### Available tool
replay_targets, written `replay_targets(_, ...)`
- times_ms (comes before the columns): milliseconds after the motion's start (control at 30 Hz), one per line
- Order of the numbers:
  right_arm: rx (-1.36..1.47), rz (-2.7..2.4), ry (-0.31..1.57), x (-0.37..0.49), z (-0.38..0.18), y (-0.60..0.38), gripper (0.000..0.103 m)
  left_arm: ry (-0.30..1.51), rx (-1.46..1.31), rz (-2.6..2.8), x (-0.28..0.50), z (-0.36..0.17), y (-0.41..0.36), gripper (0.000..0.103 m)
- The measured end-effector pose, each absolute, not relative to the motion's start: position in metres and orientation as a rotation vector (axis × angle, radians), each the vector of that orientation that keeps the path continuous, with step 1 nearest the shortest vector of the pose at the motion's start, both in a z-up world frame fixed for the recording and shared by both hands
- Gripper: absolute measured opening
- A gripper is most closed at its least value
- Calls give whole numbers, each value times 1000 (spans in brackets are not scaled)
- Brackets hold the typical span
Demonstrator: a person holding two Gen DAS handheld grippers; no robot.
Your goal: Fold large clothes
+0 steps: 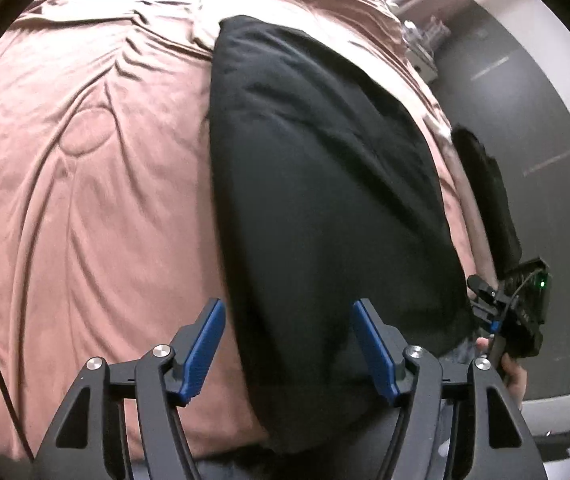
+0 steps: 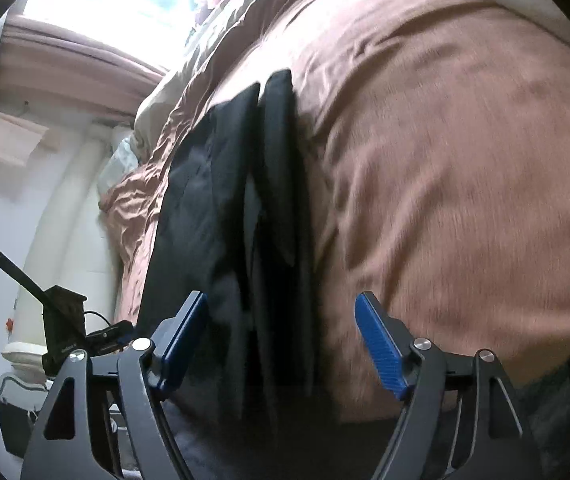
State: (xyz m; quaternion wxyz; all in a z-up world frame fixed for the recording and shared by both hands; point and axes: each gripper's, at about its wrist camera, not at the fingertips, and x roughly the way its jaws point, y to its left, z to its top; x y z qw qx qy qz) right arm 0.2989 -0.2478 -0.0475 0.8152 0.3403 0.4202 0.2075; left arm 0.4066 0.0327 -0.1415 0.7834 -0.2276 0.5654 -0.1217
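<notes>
Left wrist view: left gripper (image 1: 285, 348) and right gripper (image 2: 281, 344) both stand apart and empty over the black garment (image 1: 325, 184) lying 12 o'clock on the bed (image 1: 85, 160); risk: layers slip, undoing fold.

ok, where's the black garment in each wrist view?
Left wrist: black garment fills centre, from upper middle down between the open left tool.
Right wrist: narrow dark strip left of centre, running toward the open right tool.
Shared landmark: pink-brown bedcover beneath it.
</notes>
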Motion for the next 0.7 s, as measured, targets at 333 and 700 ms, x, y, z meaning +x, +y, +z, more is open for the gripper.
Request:
replay_targets(333,641,470,930,393,-31,-230,75,1189,-552,-211,467,-153,54,68)
replay_targets(700,648,566,1004,485,-45,-214,75,1155,-564,-173,513,-162,71,67)
